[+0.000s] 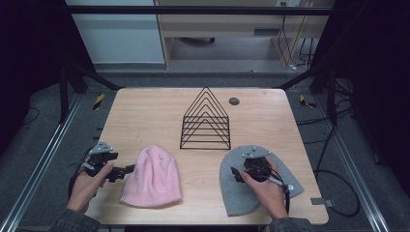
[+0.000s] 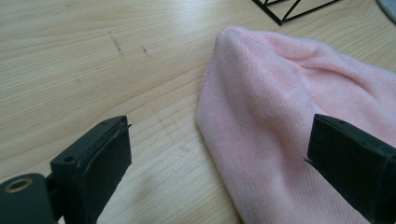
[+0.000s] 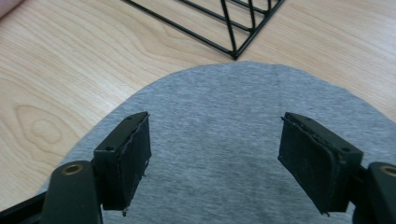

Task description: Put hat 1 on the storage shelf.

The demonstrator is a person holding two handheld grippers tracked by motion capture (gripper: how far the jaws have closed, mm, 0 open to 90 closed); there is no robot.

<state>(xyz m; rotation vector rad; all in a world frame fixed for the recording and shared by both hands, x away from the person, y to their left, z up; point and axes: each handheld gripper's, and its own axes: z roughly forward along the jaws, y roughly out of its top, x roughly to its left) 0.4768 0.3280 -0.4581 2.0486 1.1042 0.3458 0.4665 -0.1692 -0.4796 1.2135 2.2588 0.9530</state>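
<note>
Pink beanie (image 1: 153, 177) is laid flat at the table's (image 1: 145, 111) near left, grey beanie (image 1: 241, 193) at near right, wire rack (image 1: 206, 121) set behind and between them. Left gripper (image 1: 126, 169) is held wide apart at the pink edge, right gripper (image 1: 235, 174) wide over the grey crown, nothing gripped. Risk judged: one knit layer could be pinched or the hat dragged, if jaws are closed too shallow
</note>
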